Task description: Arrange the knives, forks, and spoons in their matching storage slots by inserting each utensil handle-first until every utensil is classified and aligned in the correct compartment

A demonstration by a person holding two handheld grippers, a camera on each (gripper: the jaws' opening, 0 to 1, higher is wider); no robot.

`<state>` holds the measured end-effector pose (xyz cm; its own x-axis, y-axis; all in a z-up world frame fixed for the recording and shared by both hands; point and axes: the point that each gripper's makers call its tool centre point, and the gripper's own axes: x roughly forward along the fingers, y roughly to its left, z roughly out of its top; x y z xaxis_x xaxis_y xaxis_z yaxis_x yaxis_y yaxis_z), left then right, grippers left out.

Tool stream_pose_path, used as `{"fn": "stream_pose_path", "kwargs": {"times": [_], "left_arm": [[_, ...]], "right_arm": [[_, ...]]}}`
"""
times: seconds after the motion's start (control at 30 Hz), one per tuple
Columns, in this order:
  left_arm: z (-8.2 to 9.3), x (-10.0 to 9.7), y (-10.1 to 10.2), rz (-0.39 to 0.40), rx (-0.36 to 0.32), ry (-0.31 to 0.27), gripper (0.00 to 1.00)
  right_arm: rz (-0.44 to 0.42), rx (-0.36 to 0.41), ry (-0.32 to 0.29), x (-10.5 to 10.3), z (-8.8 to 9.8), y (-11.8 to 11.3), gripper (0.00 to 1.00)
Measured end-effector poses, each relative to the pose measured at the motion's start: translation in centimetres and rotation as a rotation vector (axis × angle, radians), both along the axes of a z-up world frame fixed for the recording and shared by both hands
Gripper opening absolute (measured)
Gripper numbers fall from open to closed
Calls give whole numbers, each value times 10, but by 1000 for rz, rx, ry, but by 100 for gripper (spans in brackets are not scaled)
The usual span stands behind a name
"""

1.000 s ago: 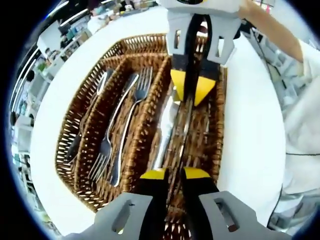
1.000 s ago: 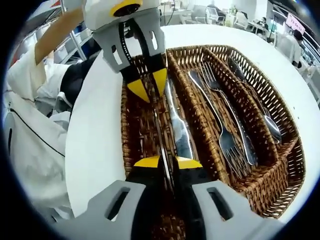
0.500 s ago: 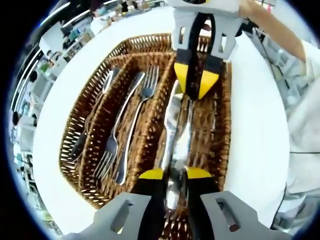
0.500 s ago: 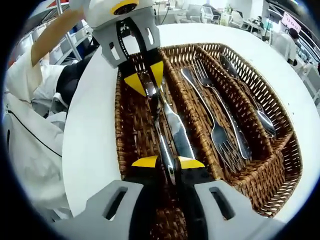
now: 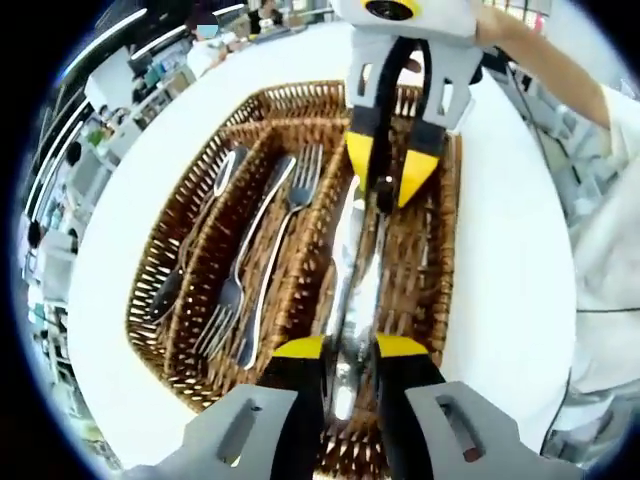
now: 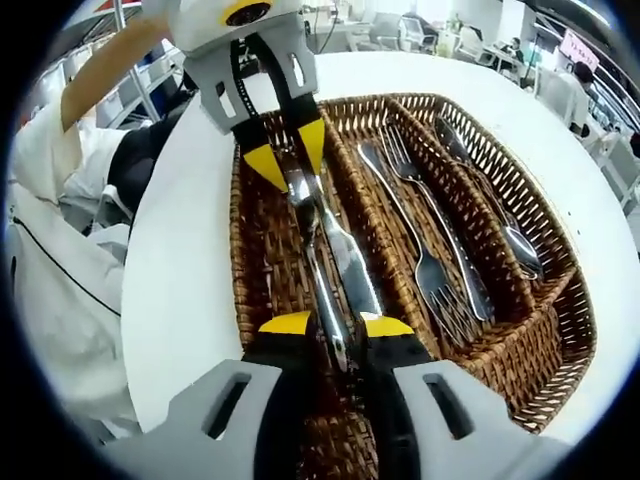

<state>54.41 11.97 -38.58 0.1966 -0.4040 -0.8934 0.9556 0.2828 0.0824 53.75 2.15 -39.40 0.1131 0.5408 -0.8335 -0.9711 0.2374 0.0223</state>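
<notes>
Knife (image 6: 322,290) now lifted clear of wicker tray (image 6: 560,330), both tongs gripping

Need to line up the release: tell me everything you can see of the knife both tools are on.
The knife is shiny bare metal, long and slim. It lies lengthwise over the basket's end slot, beside a second knife. The left tool and the right tool each grip one end.

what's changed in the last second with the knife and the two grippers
Both grippers have lifted the knife slightly above the right-hand slot of the wicker tray, the left gripper and right gripper each still clamped on one end. The forks and spoon stayed in their slots.
</notes>
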Motion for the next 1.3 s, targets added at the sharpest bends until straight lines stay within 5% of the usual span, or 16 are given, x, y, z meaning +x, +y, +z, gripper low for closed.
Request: {"fn": "stream_pose_path", "kwargs": {"times": [0.37, 0.8, 1.07, 1.23, 1.3], "left_arm": [[17, 1, -15, 82, -214, 37, 29], [26, -3, -12, 118, -295, -39, 40], [34, -1, -10, 134, -340, -119, 58], [38, 0, -17, 139, -386, -181, 79], [39, 0, -21, 149, -410, -201, 89]], "right_arm": [[-22, 85, -62, 3, 22, 3, 31], [-44, 124, -102, 1, 32, 1, 47], [-75, 186, -137, -1, 44, 1, 53], [-87, 244, -132, -8, 47, 4, 61], [-66, 277, -220, -4, 51, 6, 64]]}}
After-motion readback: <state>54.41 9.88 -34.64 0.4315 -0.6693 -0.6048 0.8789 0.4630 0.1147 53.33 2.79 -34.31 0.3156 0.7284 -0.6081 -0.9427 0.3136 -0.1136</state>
